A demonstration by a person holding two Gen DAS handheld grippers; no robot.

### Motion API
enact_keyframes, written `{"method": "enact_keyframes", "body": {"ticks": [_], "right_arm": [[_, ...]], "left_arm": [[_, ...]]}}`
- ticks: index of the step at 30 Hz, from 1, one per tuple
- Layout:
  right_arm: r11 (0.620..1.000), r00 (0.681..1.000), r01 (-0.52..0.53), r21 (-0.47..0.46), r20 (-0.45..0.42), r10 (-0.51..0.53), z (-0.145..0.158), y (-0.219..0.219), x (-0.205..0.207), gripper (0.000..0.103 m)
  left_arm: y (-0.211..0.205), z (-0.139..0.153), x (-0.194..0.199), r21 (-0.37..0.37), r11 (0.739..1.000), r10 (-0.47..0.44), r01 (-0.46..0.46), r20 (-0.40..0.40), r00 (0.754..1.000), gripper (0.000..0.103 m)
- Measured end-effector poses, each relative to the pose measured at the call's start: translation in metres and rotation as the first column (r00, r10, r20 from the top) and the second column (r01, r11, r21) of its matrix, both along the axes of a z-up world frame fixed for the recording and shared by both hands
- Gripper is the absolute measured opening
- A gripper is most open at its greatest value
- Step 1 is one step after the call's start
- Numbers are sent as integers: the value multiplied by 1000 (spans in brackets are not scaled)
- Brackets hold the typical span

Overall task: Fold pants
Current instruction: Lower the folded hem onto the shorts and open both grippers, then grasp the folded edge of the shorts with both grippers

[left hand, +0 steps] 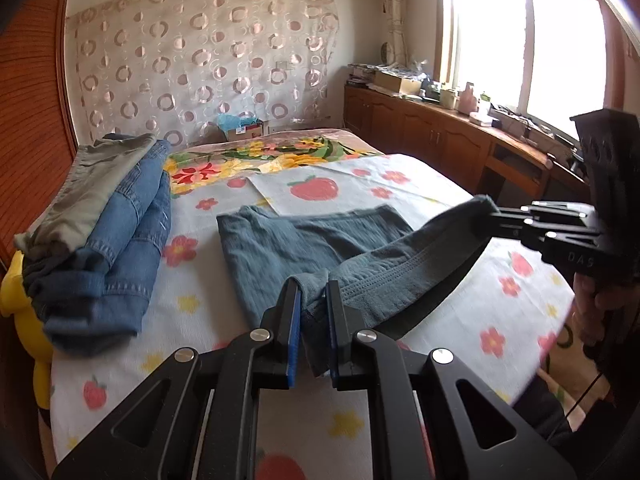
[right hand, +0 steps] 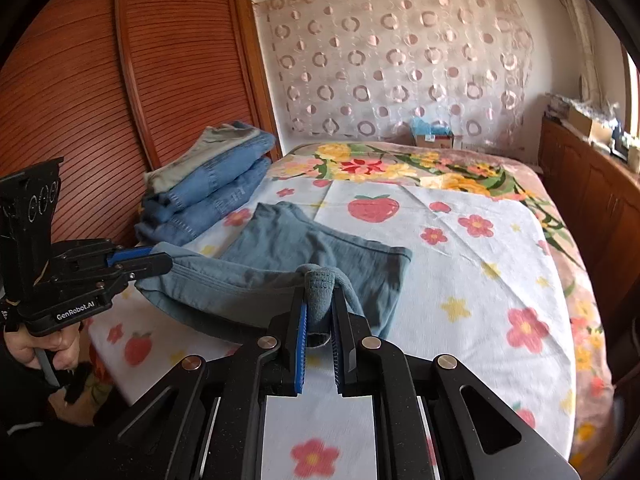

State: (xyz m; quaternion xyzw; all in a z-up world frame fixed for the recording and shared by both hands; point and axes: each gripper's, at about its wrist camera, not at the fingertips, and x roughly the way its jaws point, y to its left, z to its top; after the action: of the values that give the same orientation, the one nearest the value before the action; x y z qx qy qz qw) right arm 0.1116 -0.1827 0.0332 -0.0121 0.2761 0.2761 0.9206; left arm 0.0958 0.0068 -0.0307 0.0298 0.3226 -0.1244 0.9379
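Note:
Grey-blue pants [left hand: 288,244] lie on the bed, part folded; they also show in the right wrist view [right hand: 304,248]. My left gripper [left hand: 314,296] is shut on one end of their near edge. My right gripper [right hand: 320,296] is shut on the other end, which bunches up between the blue pads. Both hold that edge lifted a little above the sheet, stretched between them. The right gripper shows at the right of the left wrist view [left hand: 496,212]. The left gripper shows at the left of the right wrist view [right hand: 160,258].
A pile of folded jeans [left hand: 120,240] lies at the bed's left side by a slatted wooden wardrobe [right hand: 80,80]. The bed has a white fruit-and-flower sheet [right hand: 460,280]. A wooden counter with clutter [left hand: 460,120] runs under the window at the right.

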Motion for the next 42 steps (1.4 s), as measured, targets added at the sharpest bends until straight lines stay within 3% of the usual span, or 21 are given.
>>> {"method": "enact_keyframes", "body": {"ticks": [9,12,15,17,20,27,32,33,35,36,42], "right_arm": [[1000,996,13,-9,-85,-14,-21,17,58,11],[999,997,23,-24,-79,-25,-24,20,63,18],[999,998,36,-16,-59,-36,-23,15,60,32],[998,997,57,-13,-42,-58,-22,7,55,47],[997,997,71,-22,-41,-71,-26,-4,44,48],[994,994,34,-102,-99,-44,-48,-9,35,48],[991,989,0,-135,-145,-20,-53,5,48,48],[991,988,-5,-137,-153,-16,-53,7,53,48],[989,985,-8,-145,-172,-18,-55,11,63,45],[989,984,-14,-147,-179,-12,-56,13,66,42],[993,983,-44,-112,-183,23,-56,9,69,14]], "left_arm": [[-2,-16,41,8,1000,27,-26,-48,999,13],[-1,-23,44,11,999,31,-30,-66,997,22],[3,-26,41,19,999,47,-46,-70,996,43],[6,-26,39,12,999,43,-42,-72,996,63],[10,-27,33,5,999,43,-43,-76,996,78],[21,-43,12,9,999,52,-51,-107,993,78],[18,-55,20,47,998,49,-42,-147,988,78],[16,-56,22,41,999,36,-30,-153,988,75],[13,-58,28,40,999,9,-1,-188,982,57],[11,-59,30,52,999,12,-2,-192,981,57],[8,-61,39,29,1000,-2,8,-205,979,30]]}}
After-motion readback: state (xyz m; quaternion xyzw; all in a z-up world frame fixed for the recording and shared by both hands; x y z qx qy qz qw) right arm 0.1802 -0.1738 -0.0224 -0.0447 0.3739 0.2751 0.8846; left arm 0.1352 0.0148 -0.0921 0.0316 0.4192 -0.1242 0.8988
